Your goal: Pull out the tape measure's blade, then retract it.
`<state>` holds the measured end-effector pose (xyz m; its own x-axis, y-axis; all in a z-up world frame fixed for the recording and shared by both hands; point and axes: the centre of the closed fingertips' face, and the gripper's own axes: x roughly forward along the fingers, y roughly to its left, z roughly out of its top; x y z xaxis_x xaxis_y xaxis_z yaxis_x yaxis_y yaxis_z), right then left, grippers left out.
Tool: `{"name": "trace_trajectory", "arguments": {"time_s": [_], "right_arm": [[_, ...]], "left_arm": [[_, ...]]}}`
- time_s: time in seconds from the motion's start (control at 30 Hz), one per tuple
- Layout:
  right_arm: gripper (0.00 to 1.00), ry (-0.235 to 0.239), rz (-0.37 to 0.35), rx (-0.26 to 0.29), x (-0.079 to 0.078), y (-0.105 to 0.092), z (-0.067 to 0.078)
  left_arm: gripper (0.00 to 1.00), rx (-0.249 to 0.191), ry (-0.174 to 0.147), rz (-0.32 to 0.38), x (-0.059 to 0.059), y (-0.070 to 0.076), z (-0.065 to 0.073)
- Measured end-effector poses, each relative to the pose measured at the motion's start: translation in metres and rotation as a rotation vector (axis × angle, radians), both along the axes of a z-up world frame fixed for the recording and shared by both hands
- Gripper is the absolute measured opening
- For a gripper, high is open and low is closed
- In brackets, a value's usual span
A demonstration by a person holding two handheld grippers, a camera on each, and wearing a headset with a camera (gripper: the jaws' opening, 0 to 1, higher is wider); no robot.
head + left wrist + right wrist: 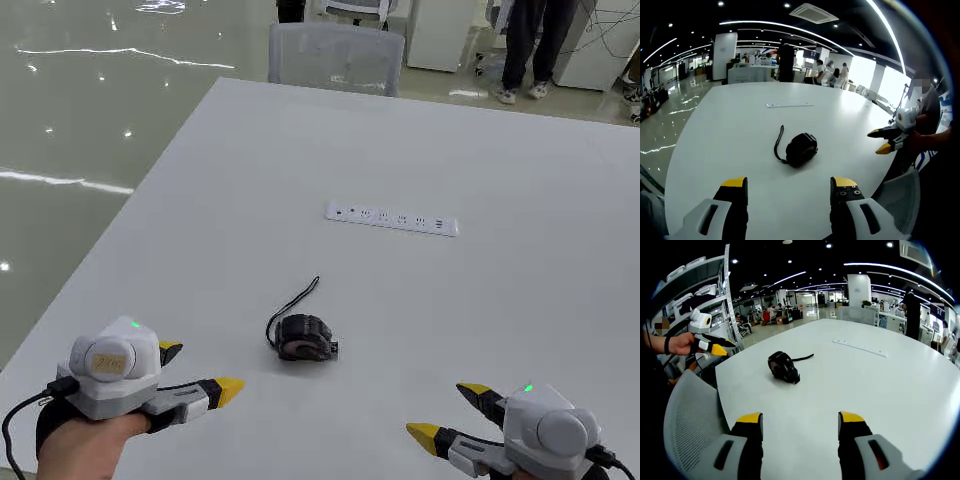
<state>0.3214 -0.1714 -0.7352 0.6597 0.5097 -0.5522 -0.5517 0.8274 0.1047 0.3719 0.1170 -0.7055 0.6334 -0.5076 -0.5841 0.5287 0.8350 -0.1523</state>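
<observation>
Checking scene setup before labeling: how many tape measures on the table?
1. The black tape measure lies on the white table, ahead of and between the left gripper and right gripper, nearer than the power strip. Both grippers are open and clear of it.

The left hand-held gripper (200,368) and right hand-held gripper (447,411) are showing grey-white shells and yellow tips; a black cable (20,415) is hanging off the left.

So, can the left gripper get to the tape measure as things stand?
Probably yes. The left gripper hovers with its fingers open, facing the tape measure, and just bare table lies between them.
</observation>
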Motion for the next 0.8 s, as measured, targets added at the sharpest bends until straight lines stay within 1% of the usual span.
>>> {"name": "trace_trajectory", "arguments": {"time_s": [0.27, 0.57, 0.8], "right_arm": [[0.61, 0.005, -0.014, 0.013, -0.0013, 0.0009, -0.0001], [0.61, 0.006, -0.018, 0.008, -0.002, -0.0018, -0.0018], [0.62, 0.002, -0.018, 0.007, -0.0028, -0.0003, -0.0023]], "left_arm": [[0.64, -0.002, 0.004, 0.002, -0.0008, 0.0007, -0.0022], [0.64, -0.006, 0.002, 0.008, -0.0005, 0.0027, -0.0026], [0.64, -0.003, -0.001, 0.004, -0.0014, 0.0026, -0.0021]]}}
